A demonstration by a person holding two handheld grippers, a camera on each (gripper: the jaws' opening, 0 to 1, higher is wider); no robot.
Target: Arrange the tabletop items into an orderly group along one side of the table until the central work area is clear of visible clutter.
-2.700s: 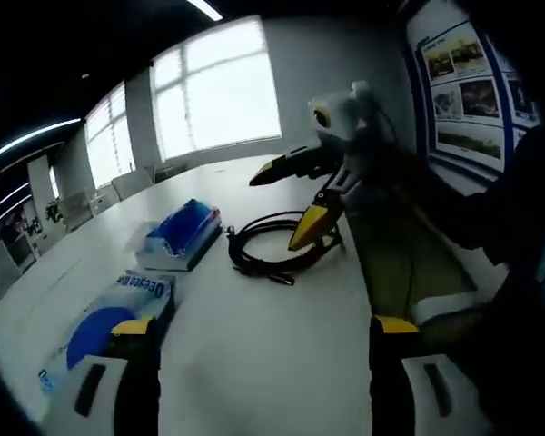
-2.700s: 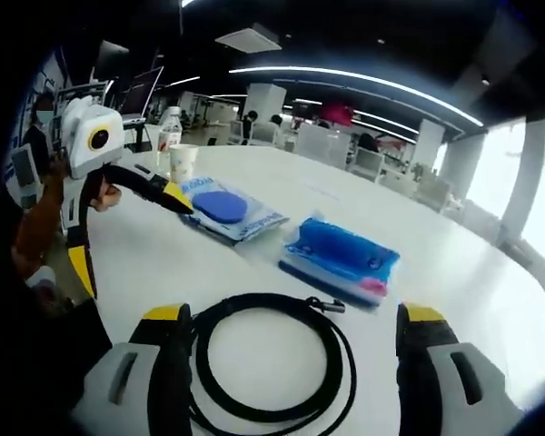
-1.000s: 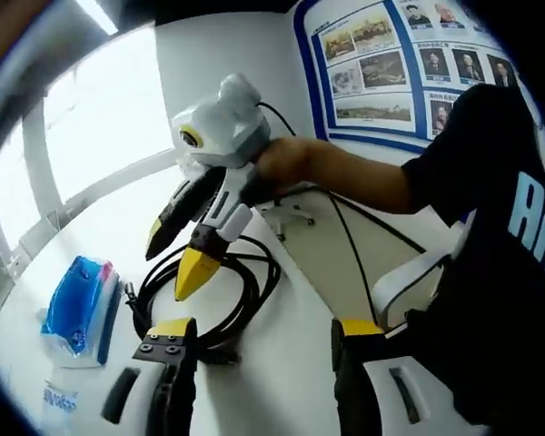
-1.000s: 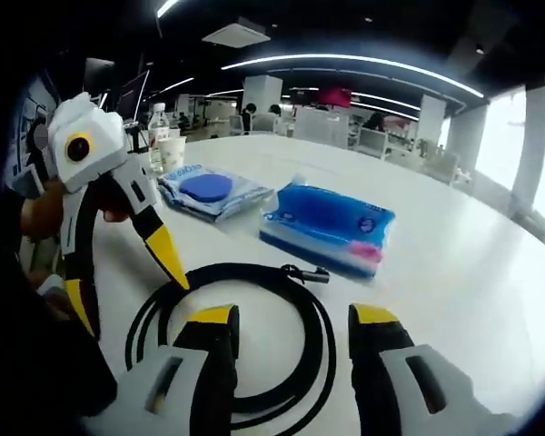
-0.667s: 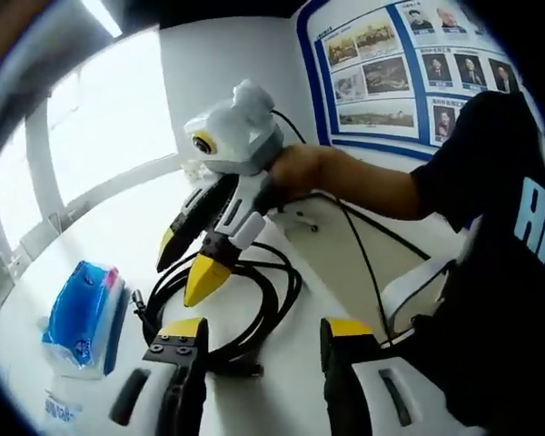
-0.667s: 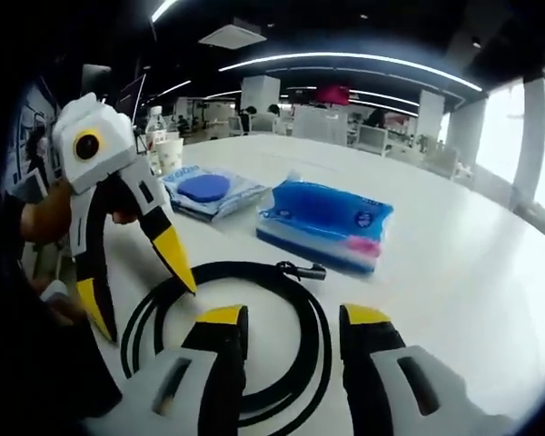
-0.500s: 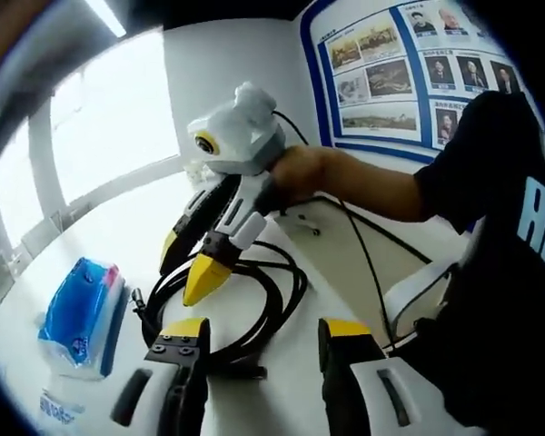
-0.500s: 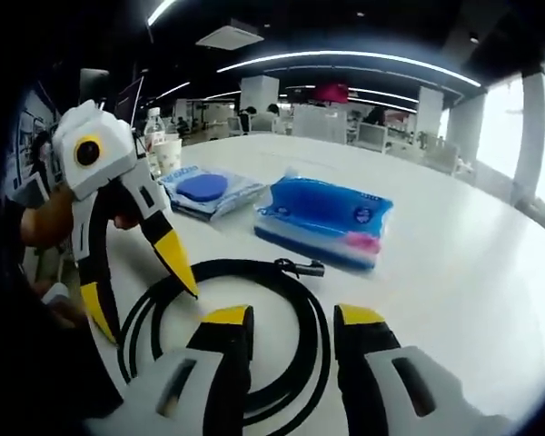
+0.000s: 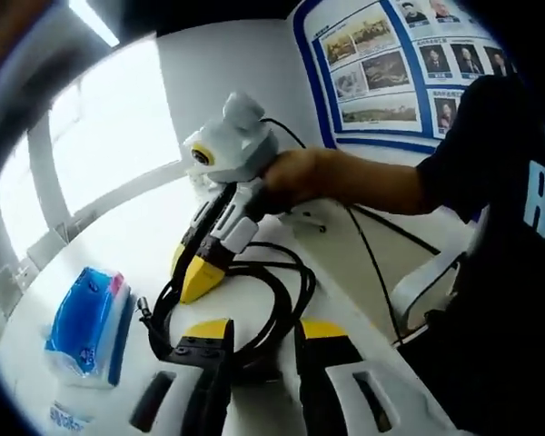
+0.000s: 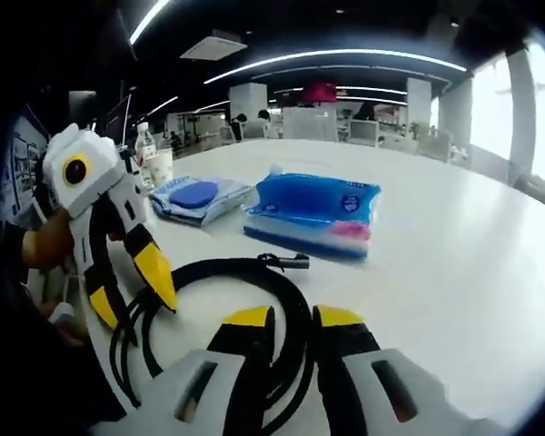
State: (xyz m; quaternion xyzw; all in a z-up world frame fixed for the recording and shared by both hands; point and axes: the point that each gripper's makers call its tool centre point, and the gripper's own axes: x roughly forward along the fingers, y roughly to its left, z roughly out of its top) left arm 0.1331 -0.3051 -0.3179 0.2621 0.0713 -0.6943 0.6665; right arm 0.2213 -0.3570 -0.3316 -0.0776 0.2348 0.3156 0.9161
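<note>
A coiled black cable point(image 9: 286, 282) point(image 10: 218, 268) lies on the white table point(image 10: 454, 254) near its edge. My left gripper point(image 9: 263, 331) has its jaws drawn in on the cable's near strands; in the right gripper view it point(image 10: 129, 291) straddles the coil's left side. My right gripper point(image 10: 292, 318) is shut on the coil's near side, and in the left gripper view it point(image 9: 187, 271) comes down onto the cable, held by a person's hand. A blue tissue pack point(image 10: 313, 209) point(image 9: 77, 318) lies just beyond the coil.
A flat wipes pack point(image 10: 195, 195) with a blue circle lies left of the tissue pack. A paper cup point(image 10: 161, 166) and a bottle point(image 10: 143, 145) stand behind it. The person's arm point(image 9: 363, 182) and a white chair point(image 9: 418, 291) are at the table's edge.
Both grippers have narrowed their jaws onto the cable over the last second. The right gripper has dropped lower onto the coil.
</note>
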